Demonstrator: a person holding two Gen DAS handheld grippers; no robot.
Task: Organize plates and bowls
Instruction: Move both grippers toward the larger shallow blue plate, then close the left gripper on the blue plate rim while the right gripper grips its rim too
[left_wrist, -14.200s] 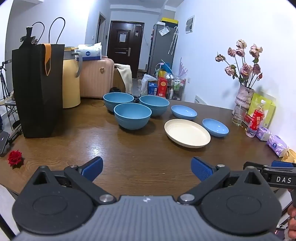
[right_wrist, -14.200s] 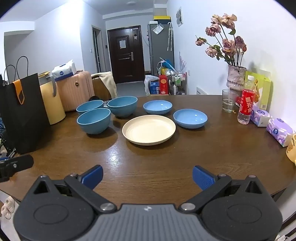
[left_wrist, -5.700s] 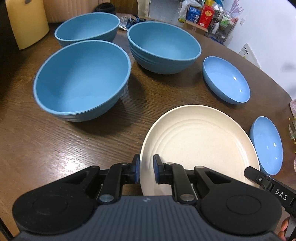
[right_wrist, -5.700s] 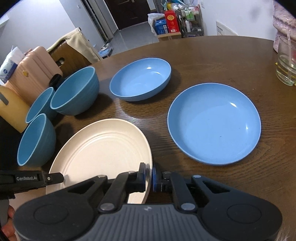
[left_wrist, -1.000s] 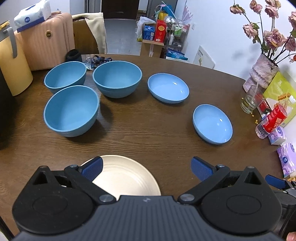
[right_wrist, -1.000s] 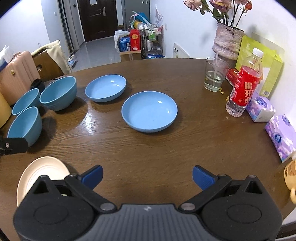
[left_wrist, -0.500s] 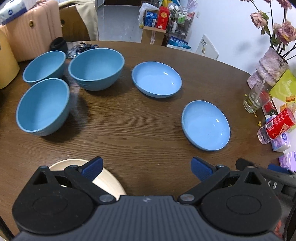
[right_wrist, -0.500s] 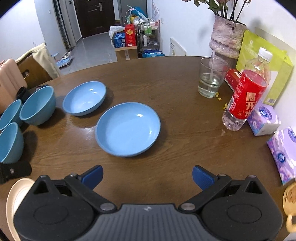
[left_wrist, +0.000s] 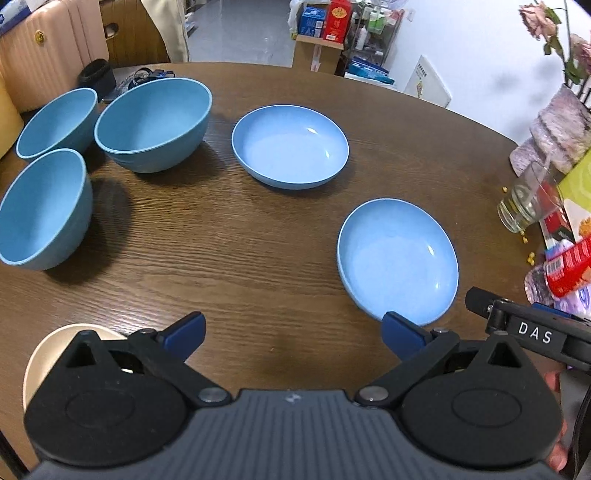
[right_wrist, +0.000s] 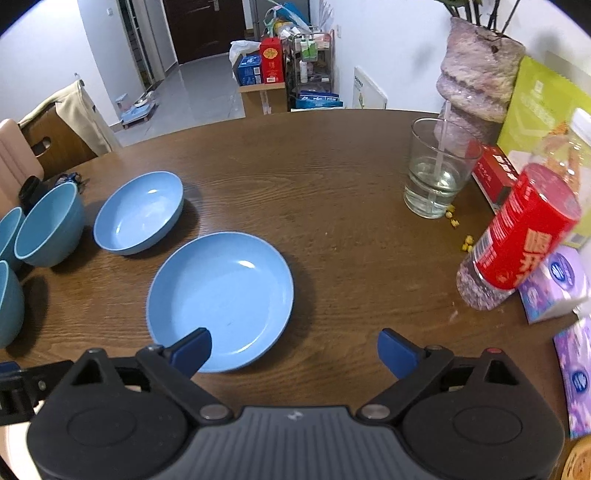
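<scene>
Left wrist view: the round wooden table (left_wrist: 258, 258) fills more of the picture than a second ago, and both claws sit closer to the blue dishes. The cream plate (left_wrist: 40, 350), which then lay in plain sight between the left claw's fingers, now peeks out only as a pale crescent at the lower left, mostly hidden behind the left claw (left_wrist: 291, 330). That claw is spread wide with bare table between its blue pads, gripping nothing. The near blue plate (left_wrist: 397, 258) now lies just ahead of its right-hand pad, and the far blue plate (left_wrist: 290, 146) sits beyond it, apart.

In the right wrist view the right claw (right_wrist: 293, 349) is spread wide too, its jaws closing slightly; its left-hand pad overlaps the near edge of the near blue plate (right_wrist: 221, 295), though whether it touches is hard to tell. Nothing is pinched.

Three deep blue bowls (left_wrist: 155, 123) stand at the left, smooth and matte; the two leftmost are cut by the picture edge in the right wrist view. The table is dark brown with a clear grain. At the right, a clear glass (right_wrist: 437, 177) with water, a red-labelled bottle (right_wrist: 517, 236), blurred, and a mottled vase (right_wrist: 476, 77) cut off at the top.
</scene>
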